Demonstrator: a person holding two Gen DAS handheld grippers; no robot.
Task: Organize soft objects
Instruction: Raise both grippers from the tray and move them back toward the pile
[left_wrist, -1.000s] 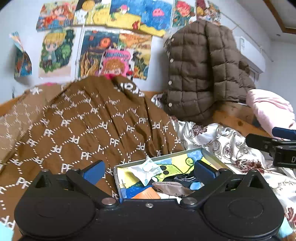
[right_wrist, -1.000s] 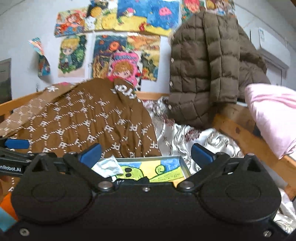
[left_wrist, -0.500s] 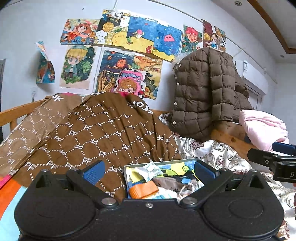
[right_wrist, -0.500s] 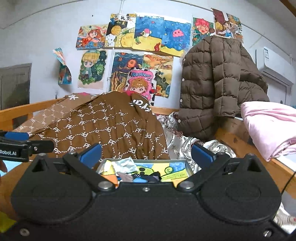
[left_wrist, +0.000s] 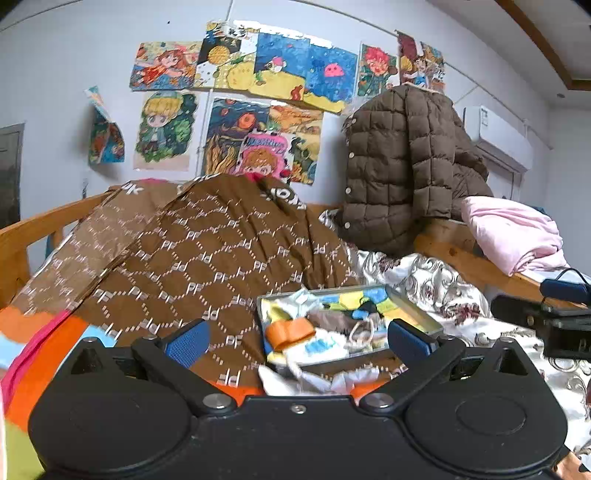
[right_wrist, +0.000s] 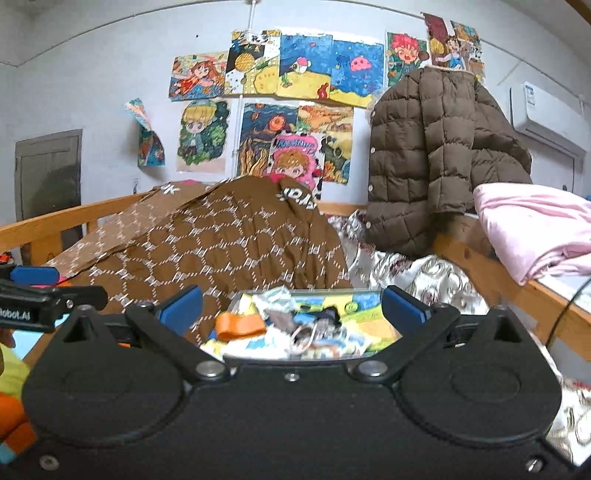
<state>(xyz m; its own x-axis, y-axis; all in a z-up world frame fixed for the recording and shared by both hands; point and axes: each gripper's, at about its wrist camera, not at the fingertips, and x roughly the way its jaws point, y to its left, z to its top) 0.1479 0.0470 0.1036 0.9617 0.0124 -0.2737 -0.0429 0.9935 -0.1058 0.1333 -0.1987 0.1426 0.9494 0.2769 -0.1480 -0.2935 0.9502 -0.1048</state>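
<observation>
Both claws up in front of me now: my left claw (left_wrist: 297, 338) stands wide with nothing between its two blue pads, and my right claw (right_wrist: 291, 308) is just as wide and just as empty. One shallow grey metal tray with a bright cartoon print inside (left_wrist: 417, 306) lies on the bed, ahead of both claws, at the foot of one big brown quilt patterned with white letters (left_wrist: 207, 258). In the tray I count one orange fabric loop (left_wrist: 290, 330), one small grey-brown pouch with a white cord (left_wrist: 334, 321) and one crumpled white cloth at the back corner (left_wrist: 295, 301); the rest is a heap of blue, yellow and dark scraps I can't separate or count. One more white crumpled cloth (left_wrist: 314, 380) lies outside, just in front of the tray's near wall, partly cut off by my left claw's body. From the right wrist the tray's near edge is hidden behind the claw body and the pile is blurred. One brown puffer jacket (right_wrist: 436, 155) hangs over the wooden bed rail, one pink folded blanket (right_wrist: 535, 225) beside it. The other claw pokes into each view, cropped by the frame edge.
</observation>
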